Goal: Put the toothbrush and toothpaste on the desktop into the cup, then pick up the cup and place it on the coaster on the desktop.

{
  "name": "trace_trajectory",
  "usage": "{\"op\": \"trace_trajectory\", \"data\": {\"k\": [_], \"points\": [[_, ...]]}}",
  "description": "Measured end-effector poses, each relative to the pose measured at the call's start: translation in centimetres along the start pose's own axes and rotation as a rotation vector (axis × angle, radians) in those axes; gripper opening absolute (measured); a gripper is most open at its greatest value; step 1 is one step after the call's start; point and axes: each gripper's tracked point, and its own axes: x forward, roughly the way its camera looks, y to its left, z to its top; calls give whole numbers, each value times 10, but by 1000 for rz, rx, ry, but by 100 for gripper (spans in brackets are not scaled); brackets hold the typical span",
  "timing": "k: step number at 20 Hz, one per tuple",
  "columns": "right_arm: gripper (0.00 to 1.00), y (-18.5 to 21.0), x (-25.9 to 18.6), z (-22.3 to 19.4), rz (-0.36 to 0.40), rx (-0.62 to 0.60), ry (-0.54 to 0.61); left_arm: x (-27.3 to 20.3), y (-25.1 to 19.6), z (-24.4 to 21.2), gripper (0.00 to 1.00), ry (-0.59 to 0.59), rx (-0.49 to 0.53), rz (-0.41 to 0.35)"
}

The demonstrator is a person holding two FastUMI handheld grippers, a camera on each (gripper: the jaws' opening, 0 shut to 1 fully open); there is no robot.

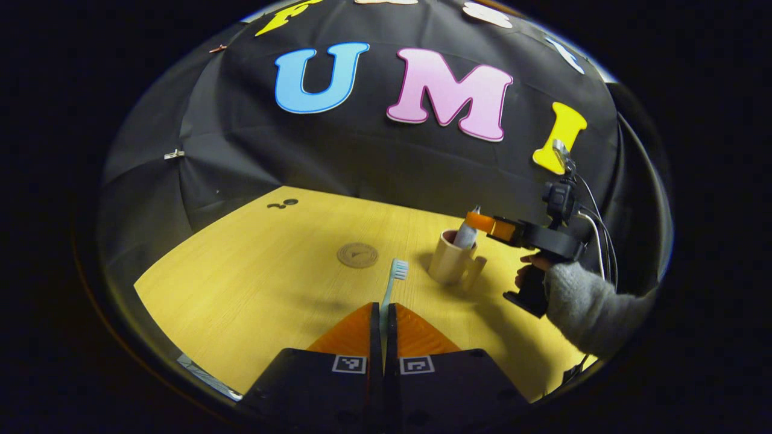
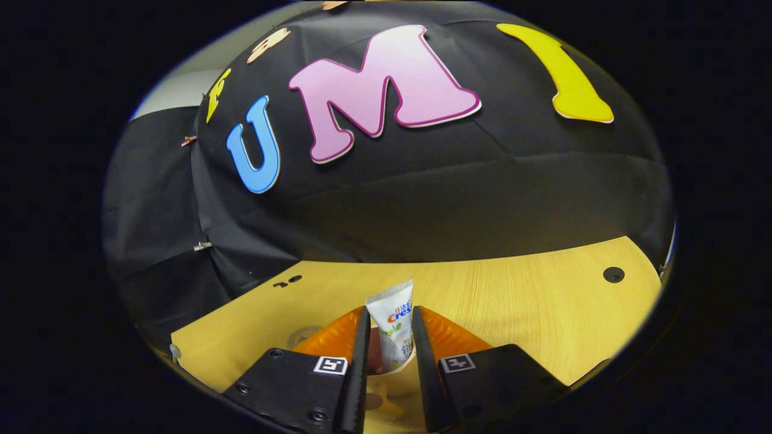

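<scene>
The wooden surface (image 1: 253,265) spreads pale and yellow in front of the black cloth wall, with a few small dark holes near its far edge. In the left gripper view, the right hand-held gripper (image 1: 476,222) reaches in from the right, carried by a hand (image 1: 531,268) in a grey knitted sleeve (image 1: 588,307), with cables running up behind it. Its fingers are at the mouth of the cup (image 1: 449,259), a beige mug with a handle that stands upright on the surface, well to the right of the coaster. The toothpaste (image 1: 466,234) stands tilted in the cup, its upper part rising above the rim between those fingers.

In the right gripper view, the same tube of toothpaste (image 2: 393,328) sits between the right hand-held gripper (image 2: 389,337) fingers, which flank it closely on both sides; whether they actually press on it I cannot tell. The cup's rim (image 2: 395,371) shows just below the tube.

The left hand-held gripper (image 1: 384,328) is clenched on the toothbrush (image 1: 392,283), whose thin handle runs up between the two closed fingers, the bristled head pointing away toward the far side. The round coaster (image 1: 357,254) lies flat on the surface, just beyond and left of the brush head, apart from the cup.
</scene>
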Motion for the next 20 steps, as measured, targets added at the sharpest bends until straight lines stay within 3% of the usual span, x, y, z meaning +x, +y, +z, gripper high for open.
{"op": "trace_trajectory", "data": {"k": [1,2,3,4,8,13,14,15,20], "points": [[45,-2,-7,12,-5,8,-20,5,-4,10,6,-25,-4,-11],[51,-3,-12,18,-8,13,-33,10,-9,21,6,-52,-12,-23],[41,-6,-20,26,-17,18,-46,16,-15,32,6,-80,-28,-37],[51,-10,-29,34,-28,21,-61,22,-21,44,6,-110,-54,-54],[51,-26,-69,38,-61,35,-55,51,-47,87,6,-230,-189,-140],[51,-46,-109,-7,-124,30,38,96,-74,130,6,-335,-261,-214],[51,-47,-116,-20,-131,39,65,104,-80,139,2,-359,-264,-225],[51,-46,-122,-31,-134,50,91,112,-84,146,6,-382,-264,-238],[51,-46,-144,-57,-147,70,135,147,-119,166,6,-460,-321,-350]]}}
